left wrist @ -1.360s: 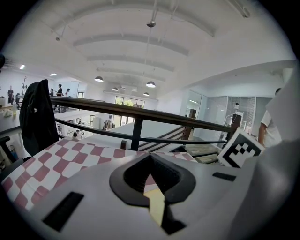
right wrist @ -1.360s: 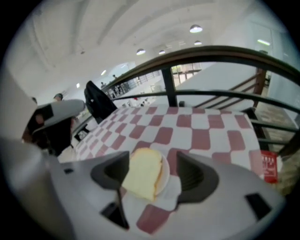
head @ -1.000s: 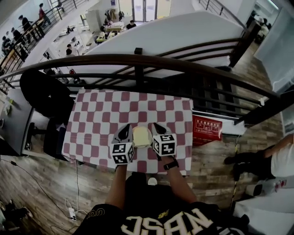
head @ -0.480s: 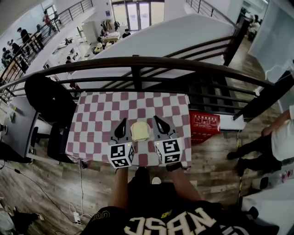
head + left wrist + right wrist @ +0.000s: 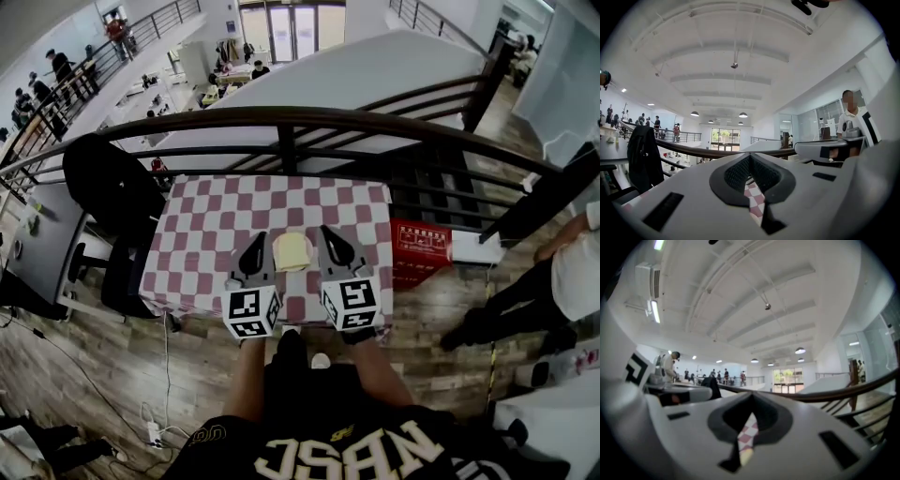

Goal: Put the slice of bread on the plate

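Between the fingers, bread slice (image 5: 292, 251) is lying free; left gripper (image 5: 255, 246) and right gripper (image 5: 330, 242), pinched together and empty, are rising, so nothing is being carried.

I see bright, even light from ceiling lamps (image 5: 743, 115) and far glass doors (image 5: 292, 23); fisheye bends every edge, and my right tongs (image 5: 751, 401) blur.

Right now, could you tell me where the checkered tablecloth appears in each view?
Head view: checkered tablecloth, centre of picture, below the handrail.
Left gripper view: thin strip low centre, through the gap between the jaws.
Right gripper view: thin strip low centre, through the gap between the jaws.
Shared landmark: the dark handrail.
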`<state>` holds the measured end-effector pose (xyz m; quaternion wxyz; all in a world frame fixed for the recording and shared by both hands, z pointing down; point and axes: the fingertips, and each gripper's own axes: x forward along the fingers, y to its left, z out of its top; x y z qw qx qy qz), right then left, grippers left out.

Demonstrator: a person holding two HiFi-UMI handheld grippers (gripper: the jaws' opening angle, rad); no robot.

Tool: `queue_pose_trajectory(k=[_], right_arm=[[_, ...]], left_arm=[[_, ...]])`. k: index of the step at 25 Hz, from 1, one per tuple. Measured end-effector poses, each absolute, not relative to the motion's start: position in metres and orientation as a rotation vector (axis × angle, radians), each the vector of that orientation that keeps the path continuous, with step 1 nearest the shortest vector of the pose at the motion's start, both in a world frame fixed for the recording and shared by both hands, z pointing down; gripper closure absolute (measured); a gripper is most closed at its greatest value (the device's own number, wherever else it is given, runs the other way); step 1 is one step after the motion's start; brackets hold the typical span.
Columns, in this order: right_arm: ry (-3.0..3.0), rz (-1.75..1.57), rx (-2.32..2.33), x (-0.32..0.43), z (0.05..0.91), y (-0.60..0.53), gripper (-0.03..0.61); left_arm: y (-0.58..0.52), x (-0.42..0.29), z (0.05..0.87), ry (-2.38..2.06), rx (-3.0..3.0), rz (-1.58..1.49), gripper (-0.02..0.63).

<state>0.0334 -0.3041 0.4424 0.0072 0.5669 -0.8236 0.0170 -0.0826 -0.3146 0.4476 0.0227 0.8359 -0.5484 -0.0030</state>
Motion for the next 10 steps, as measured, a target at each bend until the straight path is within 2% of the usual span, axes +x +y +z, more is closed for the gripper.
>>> queue_pose_trajectory(k=[10], right_arm=[[-2.597, 0.031, 1.753, 0.02, 0.442, -0.285, 0.565]], left_arm=[[-0.296, -0.091, 0.445, -1.712, 2.595, -0.029, 0.594]])
